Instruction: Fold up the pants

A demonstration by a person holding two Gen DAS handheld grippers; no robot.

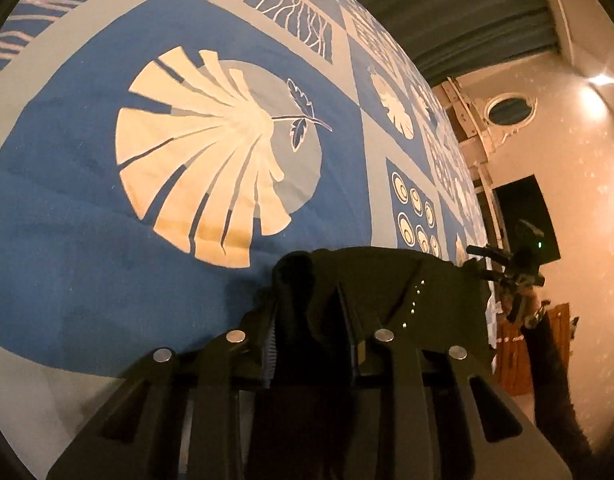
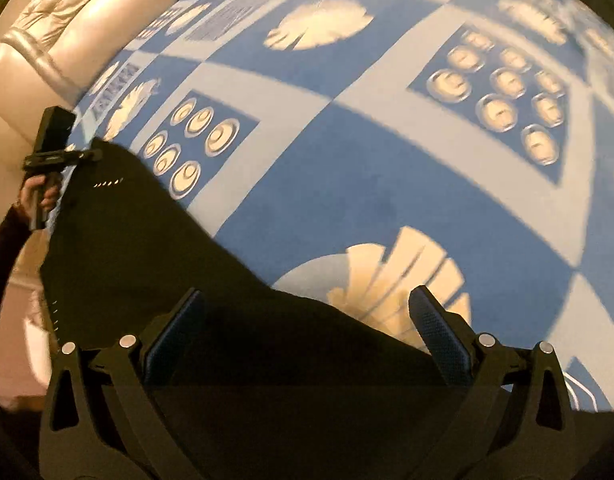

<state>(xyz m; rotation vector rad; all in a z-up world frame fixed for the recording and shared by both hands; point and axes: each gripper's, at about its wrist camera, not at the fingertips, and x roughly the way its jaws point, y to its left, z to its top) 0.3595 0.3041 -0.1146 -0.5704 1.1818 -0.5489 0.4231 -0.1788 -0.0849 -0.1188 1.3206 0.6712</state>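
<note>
Right gripper [image 2: 307, 320] hangs with its jaws spread wide, nothing between them, over the dark pants [image 2: 155, 264]. The pants lie across a blue bedspread [image 2: 347, 168] printed with cream shells. Far left, the left gripper [image 2: 93, 155] pinches the pants' corner, held in a hand [image 2: 37, 196], beside a tufted headboard [image 2: 63, 12].

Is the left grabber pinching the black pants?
Touching. In the left wrist view the left grabber has its fingers closed close together with a bunch of the black pants squeezed between them, above the blue bedspread.
</note>
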